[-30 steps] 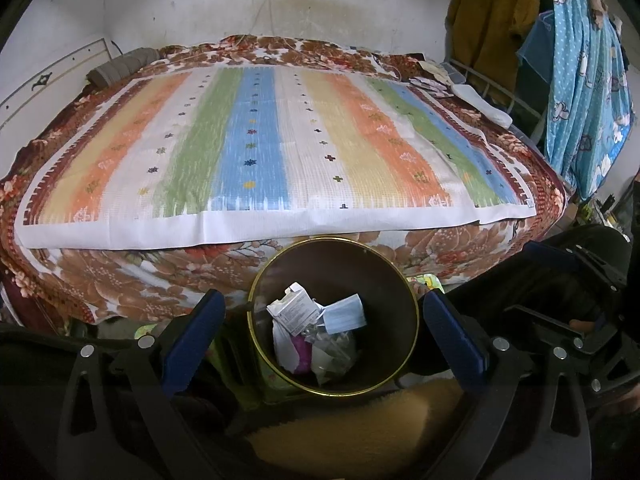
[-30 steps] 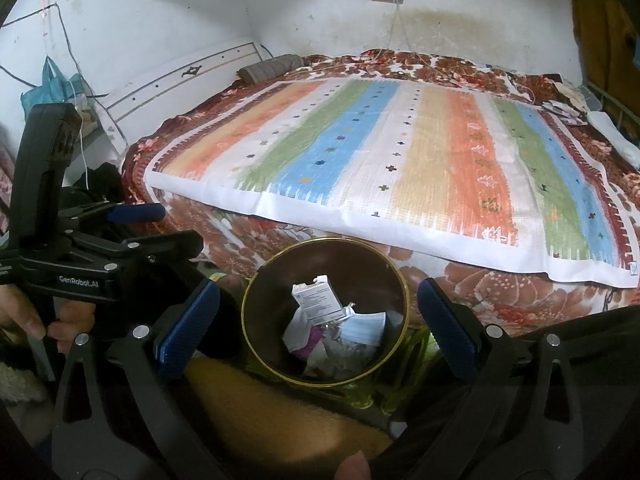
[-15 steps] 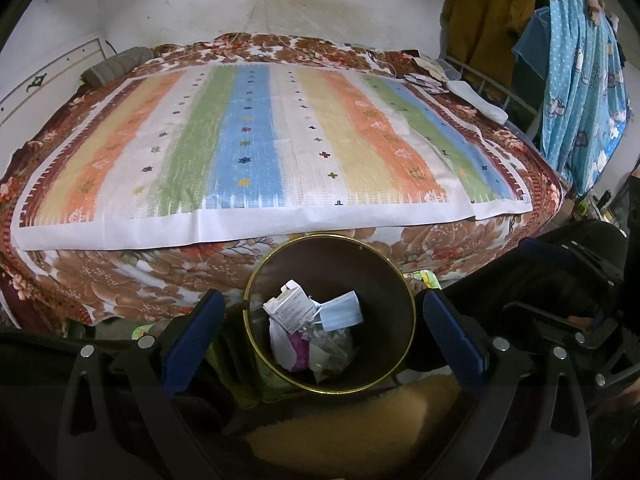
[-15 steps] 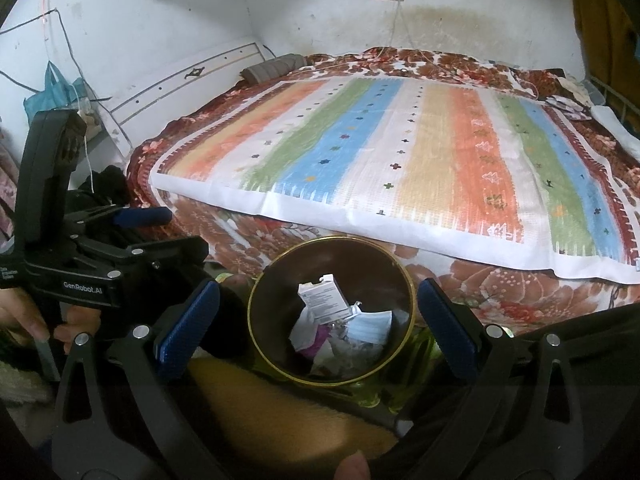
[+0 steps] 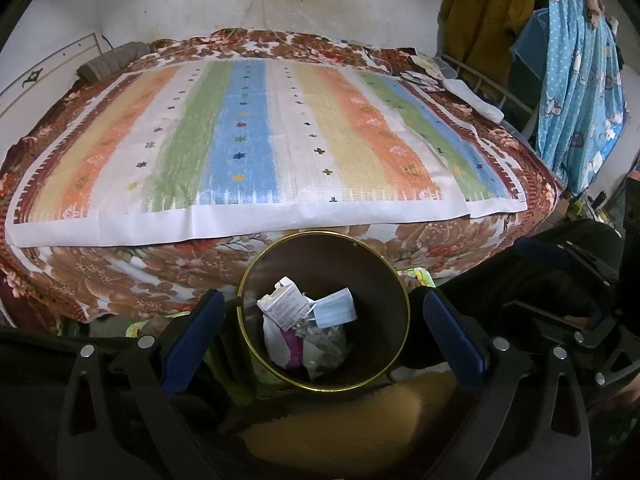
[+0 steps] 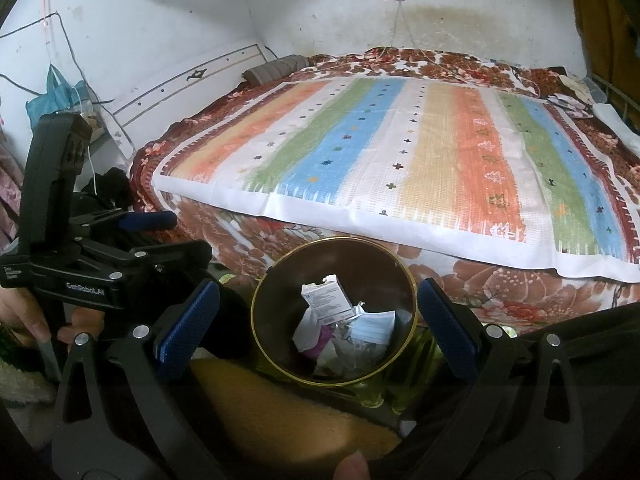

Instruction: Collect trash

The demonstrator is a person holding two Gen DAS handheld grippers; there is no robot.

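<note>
Currently both jaws are spread wide and empty: left gripper (image 5: 322,320) and right gripper (image 6: 318,320) each hover over the gold-rimmed bin (image 5: 403,294), which sits on the floor against the bed (image 5: 480,236). Trash is inside it: white carton (image 5: 285,303), blue face mask (image 5: 335,309), crumpled wrappers below. Looks like a post-drop step; next move needs a scan for leftover litter, with none visible on the striped cover (image 5: 256,148).

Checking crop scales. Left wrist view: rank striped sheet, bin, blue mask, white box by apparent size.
1. striped sheet
2. bin
3. blue mask and white box: look alike, not ranked.
The bin sits nearer the camera.
</note>
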